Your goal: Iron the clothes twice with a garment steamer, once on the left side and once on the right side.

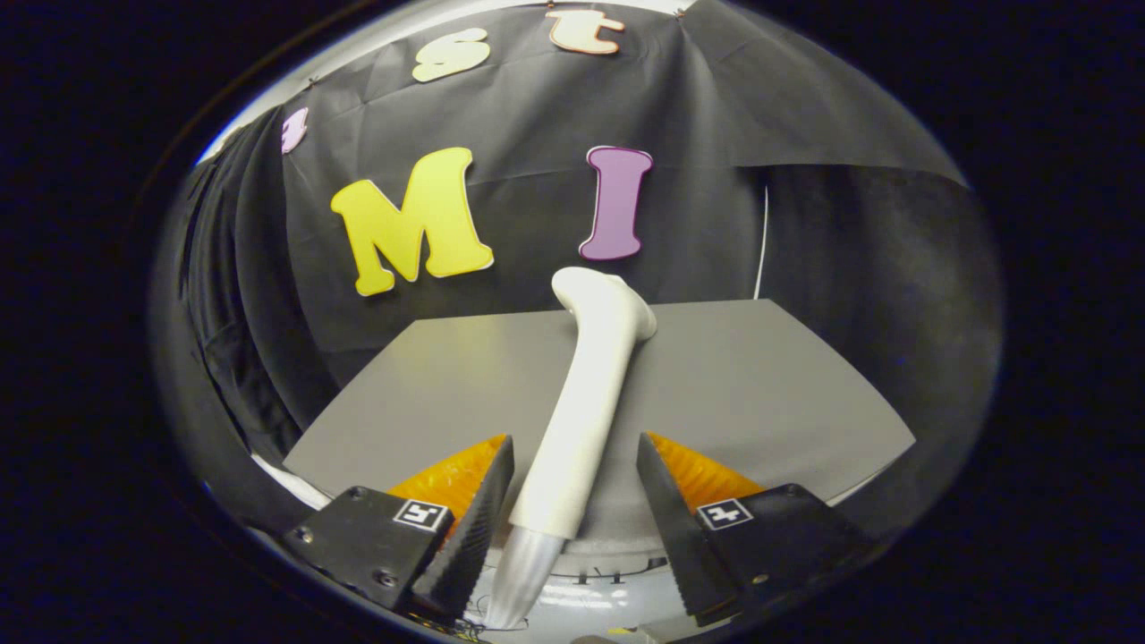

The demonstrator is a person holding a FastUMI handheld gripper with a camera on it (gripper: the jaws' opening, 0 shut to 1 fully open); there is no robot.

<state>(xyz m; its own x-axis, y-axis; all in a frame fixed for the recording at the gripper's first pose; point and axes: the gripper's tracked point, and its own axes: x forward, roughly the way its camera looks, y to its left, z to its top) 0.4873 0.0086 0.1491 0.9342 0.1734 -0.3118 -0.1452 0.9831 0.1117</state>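
Note:
A white garment steamer (595,358) lies on the grey tabletop (429,394). Its head points away toward the black cloth wall, and its silver tail end (523,572) comes back toward me. My gripper (572,443) is open, one finger on each side of the steamer's handle. The left finger (487,501) sits very close to the handle, while the right finger (666,492) stands a little farther off. Neither finger presses on it.
The black cloth wall (805,241) hangs close behind the table's far edge. A thin white cord (762,241) runs down the wall at the table's back right corner. Bare grey tabletop spreads on both sides of the steamer.

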